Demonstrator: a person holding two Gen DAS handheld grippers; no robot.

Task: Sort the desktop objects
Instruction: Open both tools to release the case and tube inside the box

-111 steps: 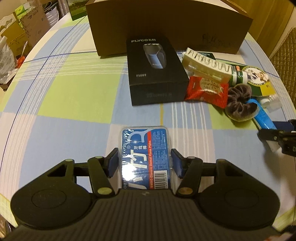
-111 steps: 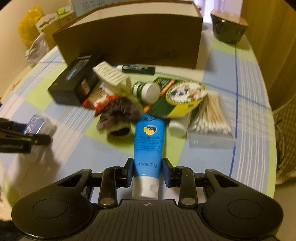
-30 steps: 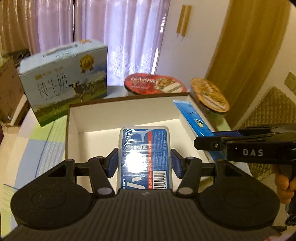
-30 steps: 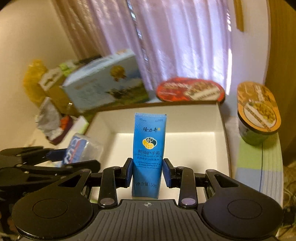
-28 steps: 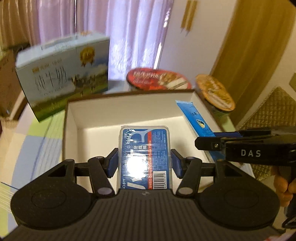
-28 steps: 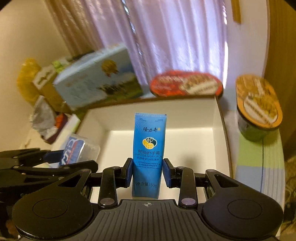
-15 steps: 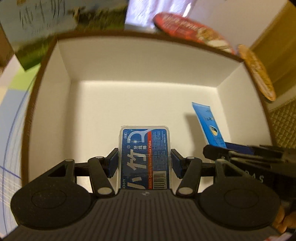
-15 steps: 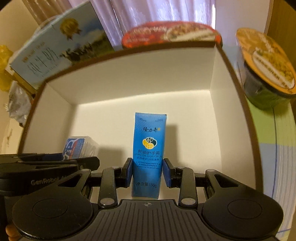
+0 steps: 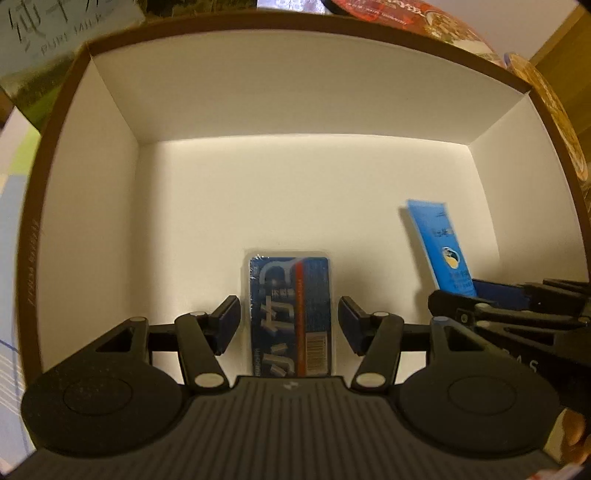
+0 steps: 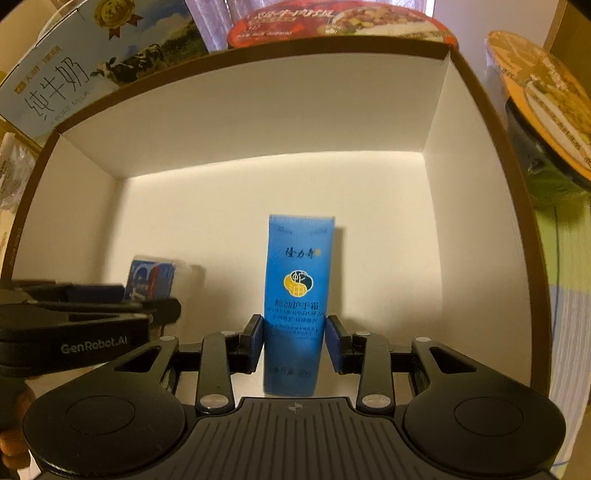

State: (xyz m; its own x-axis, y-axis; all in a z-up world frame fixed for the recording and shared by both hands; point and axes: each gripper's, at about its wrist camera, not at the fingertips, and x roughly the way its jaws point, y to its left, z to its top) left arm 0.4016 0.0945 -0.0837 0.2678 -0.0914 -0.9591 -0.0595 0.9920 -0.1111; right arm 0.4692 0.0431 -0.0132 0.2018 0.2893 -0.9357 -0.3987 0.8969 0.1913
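Observation:
Both grippers are inside a brown cardboard box with a white inside (image 9: pixel 303 92) (image 10: pixel 258 122). My left gripper (image 9: pixel 289 325) is open; the blue dental floss pick case (image 9: pixel 290 314) lies between its fingers with gaps on both sides. The case also shows in the right wrist view (image 10: pixel 153 277). My right gripper (image 10: pixel 294 343) has small gaps beside the blue hand cream tube (image 10: pixel 297 295), so it looks just open. The tube also shows in the left wrist view (image 9: pixel 441 247), at the right.
Behind the box stand a blue milk carton (image 10: pixel 85 70) and a red-lidded instant noodle bowl (image 10: pixel 332 18). An orange-lidded noodle bowl (image 10: pixel 546 110) sits to the box's right on the checked tablecloth (image 10: pixel 569 332).
Both grippers have gone lower into the box. The left jaws have opened off the floss case. The right jaws have loosened around the tube.

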